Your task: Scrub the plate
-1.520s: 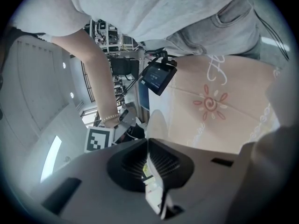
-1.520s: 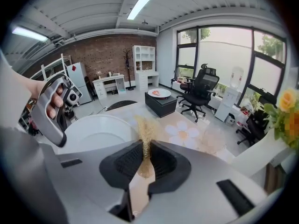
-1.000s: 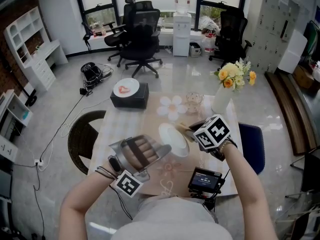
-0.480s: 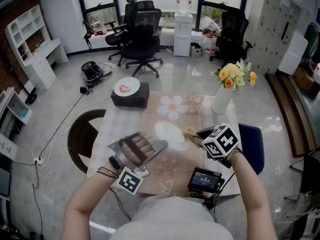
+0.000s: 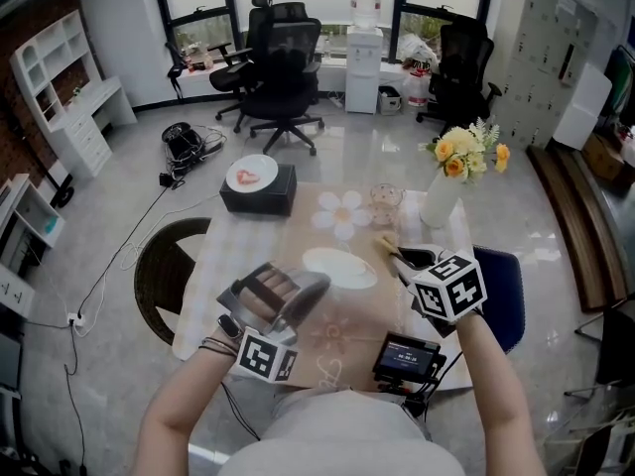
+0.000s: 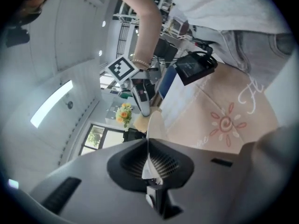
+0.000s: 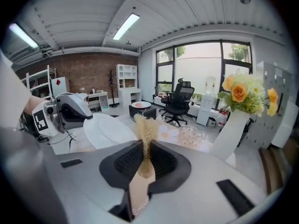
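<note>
A: Where's the plate (image 5: pixel 339 268)?
B: Out over the middle of the worktop (image 5: pixel 248 256), close to level, face up. Left tongs (image 5: pixel 319 284) are clamped on its near-left rim. The left gripper view shows the rim edge-on, pinched between the pads (image 6: pixel 163 162).
A: Resting or lifted?
B: Looks lifted, but I can't be sure from above. The rim grip makes sense either way, since it leaves the whole face free for scrubbing.
A: Right side?
B: Right tongs (image 5: pixel 402 256) are closed on the handle of a brush (image 5: pixel 385 243). Straw bristles stick out past the tips, toward the plate. The handle runs along the jaws, so the wrist steers the bristles directly.
A: Bristles on the plate?
B: No contact I can confirm. The head view puts them just beside the far-right rim. In the right gripper view the plate lies left of them.
A: So the stroke is pending?
B: My read is lining up. The next move needs the bristles brought down onto the face while the left holds firm against the push.
A: Risks?
B: It's a single-edge pinch on a smooth plate, so scrub load could pivot it. Vase (image 5: pixel 437 201) and glass bowl (image 5: pixel 385 201) stand just beyond the brush, so strokes should go inward.
</note>
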A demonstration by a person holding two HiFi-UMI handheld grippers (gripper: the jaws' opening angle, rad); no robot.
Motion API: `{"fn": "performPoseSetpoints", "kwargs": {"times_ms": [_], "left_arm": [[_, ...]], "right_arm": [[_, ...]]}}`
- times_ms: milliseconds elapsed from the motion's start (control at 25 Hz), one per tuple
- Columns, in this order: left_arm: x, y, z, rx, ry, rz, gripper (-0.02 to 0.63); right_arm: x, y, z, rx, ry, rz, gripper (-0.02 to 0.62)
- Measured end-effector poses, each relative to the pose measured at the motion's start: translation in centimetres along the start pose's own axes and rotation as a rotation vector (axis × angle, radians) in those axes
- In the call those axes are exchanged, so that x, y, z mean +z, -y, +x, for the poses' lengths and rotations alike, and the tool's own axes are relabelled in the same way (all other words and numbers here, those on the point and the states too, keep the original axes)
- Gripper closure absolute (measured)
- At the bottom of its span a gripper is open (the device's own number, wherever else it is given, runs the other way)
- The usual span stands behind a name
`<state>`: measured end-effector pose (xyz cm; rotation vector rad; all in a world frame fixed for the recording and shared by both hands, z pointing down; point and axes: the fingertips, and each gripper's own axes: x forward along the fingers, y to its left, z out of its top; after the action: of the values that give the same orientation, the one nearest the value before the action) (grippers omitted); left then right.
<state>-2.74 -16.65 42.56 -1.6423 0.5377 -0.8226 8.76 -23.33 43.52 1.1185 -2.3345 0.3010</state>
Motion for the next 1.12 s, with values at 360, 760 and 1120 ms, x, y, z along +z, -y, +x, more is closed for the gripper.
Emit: {"fn": "performPoseSetpoints", "kwargs": {"times_ms": [360,760,1120], "left_arm": [[-1.3,-0.5,0.8,0.012,-0.043,-0.309,0.591],[-5.0,-2.3,1.3,0.079,-0.059,-0.897,0.591],[-7.5,-3.4,1.1,0.107,0.002,-1.444,0.591]], "right_arm": [[2.3,1.0,-1.0,-0.089,0.176,0.038,0.546],[3.6,1.9,-2.2,-0.151,0.29,0.051,0.548],[4.4,0.5,-2.4,-0.138,0.356,0.041,0.548]]}}
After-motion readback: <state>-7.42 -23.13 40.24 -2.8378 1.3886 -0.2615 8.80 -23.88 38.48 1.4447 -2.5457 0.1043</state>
